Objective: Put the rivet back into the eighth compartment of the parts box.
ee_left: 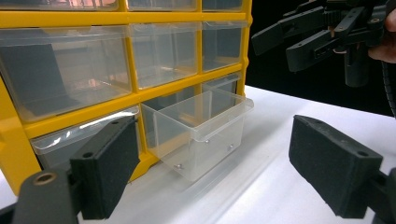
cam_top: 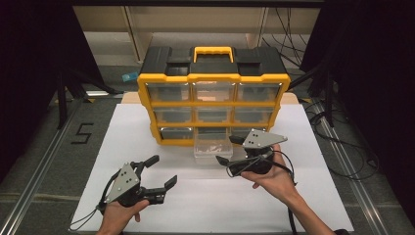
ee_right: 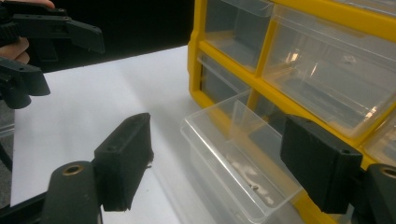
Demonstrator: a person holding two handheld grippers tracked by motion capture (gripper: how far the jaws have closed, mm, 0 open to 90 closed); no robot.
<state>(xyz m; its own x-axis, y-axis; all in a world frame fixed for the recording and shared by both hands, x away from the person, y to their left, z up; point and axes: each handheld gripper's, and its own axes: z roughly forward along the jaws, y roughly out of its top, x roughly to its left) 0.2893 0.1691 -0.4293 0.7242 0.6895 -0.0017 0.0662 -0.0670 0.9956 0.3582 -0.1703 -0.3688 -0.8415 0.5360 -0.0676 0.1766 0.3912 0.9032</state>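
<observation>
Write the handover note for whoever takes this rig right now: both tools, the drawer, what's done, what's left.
Left tool: open, holding nothing, hovering over the white sheet in front of the yellow organizer.
Right tool: open, holding nothing, beside the pulled-out drawer, not touching it as far as I can tell.
Drawer: bottom row, middle slot, pulled most of the way out, with a few small screws in it. The other drawers are shut.
Done: drawer opened.
Left: probably take out or add parts, then push the drawer shut; the goal isn't evident.
</observation>
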